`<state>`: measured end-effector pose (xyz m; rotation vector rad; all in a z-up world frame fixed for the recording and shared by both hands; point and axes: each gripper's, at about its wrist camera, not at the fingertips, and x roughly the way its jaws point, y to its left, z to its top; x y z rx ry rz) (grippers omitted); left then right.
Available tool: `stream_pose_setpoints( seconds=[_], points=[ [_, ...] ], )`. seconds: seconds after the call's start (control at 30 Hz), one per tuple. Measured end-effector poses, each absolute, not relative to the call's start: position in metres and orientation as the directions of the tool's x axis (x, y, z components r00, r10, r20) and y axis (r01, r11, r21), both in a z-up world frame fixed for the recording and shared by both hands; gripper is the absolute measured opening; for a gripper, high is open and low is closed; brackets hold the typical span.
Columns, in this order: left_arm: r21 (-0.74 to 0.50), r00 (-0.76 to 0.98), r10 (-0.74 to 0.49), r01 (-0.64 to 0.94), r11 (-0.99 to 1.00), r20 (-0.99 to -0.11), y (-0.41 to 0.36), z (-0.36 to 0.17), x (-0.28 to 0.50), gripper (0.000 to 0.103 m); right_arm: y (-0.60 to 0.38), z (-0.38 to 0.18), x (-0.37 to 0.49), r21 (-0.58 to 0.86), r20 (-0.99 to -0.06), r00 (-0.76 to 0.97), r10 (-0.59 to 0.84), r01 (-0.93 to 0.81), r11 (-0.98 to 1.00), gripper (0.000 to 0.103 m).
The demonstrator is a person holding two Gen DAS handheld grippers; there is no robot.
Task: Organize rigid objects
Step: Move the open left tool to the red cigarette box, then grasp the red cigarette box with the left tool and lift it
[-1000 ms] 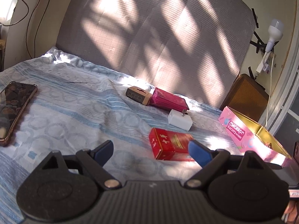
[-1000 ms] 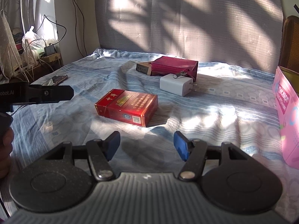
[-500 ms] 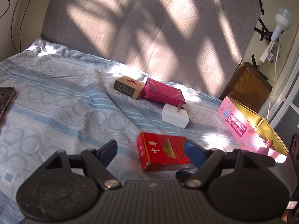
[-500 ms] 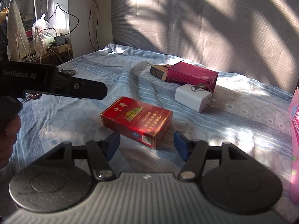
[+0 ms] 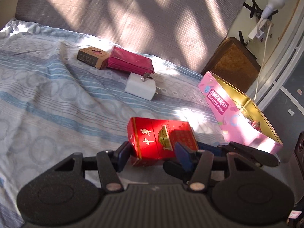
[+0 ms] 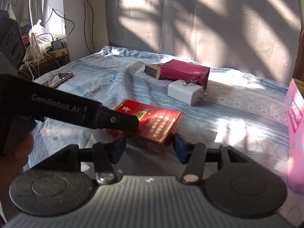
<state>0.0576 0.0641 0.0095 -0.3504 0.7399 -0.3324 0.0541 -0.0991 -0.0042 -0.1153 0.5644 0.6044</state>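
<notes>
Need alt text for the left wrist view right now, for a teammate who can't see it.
The left gripper straddles a red cigarette pack on a blue patterned bedsheet, fingers at its sides. Beyond lie a white charger, magenta pouch and small brown box; an open pink tin sits right.

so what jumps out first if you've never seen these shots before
The bright red box, sunlit on the blue striped bedsheet, sits between the fingers of both grippers, left and right. To the right an open pink tin lies on the bed; farther back are a white charger and magenta pouch.
</notes>
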Motion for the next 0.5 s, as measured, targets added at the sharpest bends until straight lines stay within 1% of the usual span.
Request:
stream_pose_setpoints(
  seconds=[0.1,0.27,0.5],
  points=[
    [-0.414,0.652,-0.461,0.24,0.878,-0.602,0.034,0.006,0.054,0.052,-0.126,-0.007,0.037,0.049,-0.542,0.705,0.457,-0.517,0.855,0.057],
    [-0.38,0.603,-0.516,0.349,0.857,-0.609,-0.015,0.008,0.044,0.055,-0.169,-0.008,0.011,0.084,-0.537,0.751,0.383,-0.404,0.911,0.057],
    [-0.357,0.553,-0.555,0.431,0.829,-0.622,-0.055,0.006,0.034,0.056,-0.203,-0.012,-0.011,0.117,-0.533,0.779,0.329,-0.317,0.941,0.057]
  ],
)
